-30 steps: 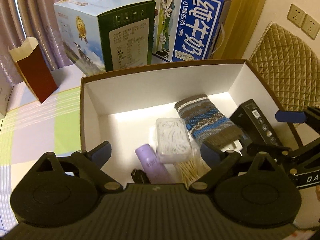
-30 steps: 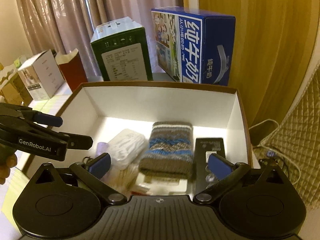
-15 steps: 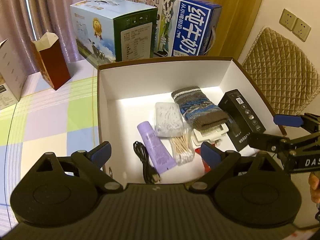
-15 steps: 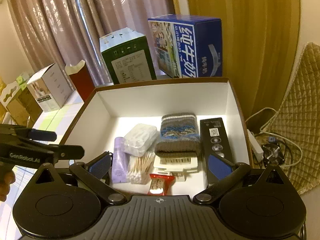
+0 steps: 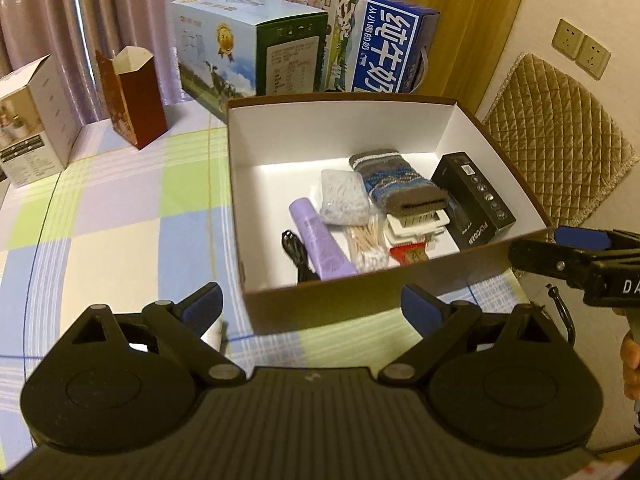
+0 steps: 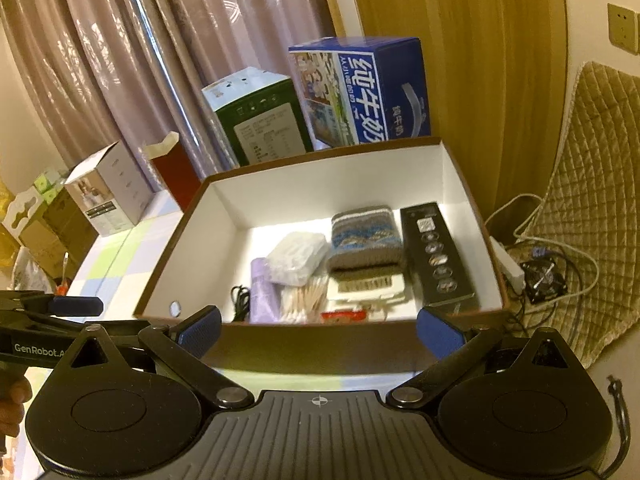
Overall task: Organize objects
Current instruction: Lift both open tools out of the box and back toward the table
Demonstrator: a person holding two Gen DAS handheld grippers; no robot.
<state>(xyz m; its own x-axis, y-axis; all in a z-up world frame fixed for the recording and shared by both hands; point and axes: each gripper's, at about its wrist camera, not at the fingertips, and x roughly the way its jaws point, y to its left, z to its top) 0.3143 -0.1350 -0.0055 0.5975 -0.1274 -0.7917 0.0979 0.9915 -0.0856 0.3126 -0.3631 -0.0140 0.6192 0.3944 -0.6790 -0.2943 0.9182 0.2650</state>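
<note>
A brown box with a white inside [image 5: 344, 148] [image 6: 320, 184] stands on the checked tablecloth. In it lie a knitted pouch [image 5: 400, 186] [image 6: 364, 238], a black remote-like box [image 5: 474, 200] [image 6: 438, 256], a clear plastic case [image 5: 343, 196] [image 6: 296, 258], a purple tube [image 5: 320, 240] [image 6: 262, 290], cotton swabs [image 5: 366, 242] [image 6: 306, 300], a black cable [image 5: 294, 248] [image 6: 240, 300] and a red packet [image 5: 408, 255] [image 6: 344, 315]. My left gripper [image 5: 312, 306] is open in front of the box's near wall, holding nothing. My right gripper [image 6: 318, 330] is open too, near the box's front edge.
Behind the box stand a green-and-white carton [image 5: 248, 46] and a blue milk carton [image 5: 360, 36]. A dark red open bag [image 5: 132, 96] and a white box [image 5: 34, 116] are at the left. A quilted chair [image 5: 556, 136] and floor cables [image 6: 544, 264] lie to the right.
Both grippers have pulled back and up from over the box to in front of it, staying open and empty. More of the tablecloth and the box's front wall show now.
</note>
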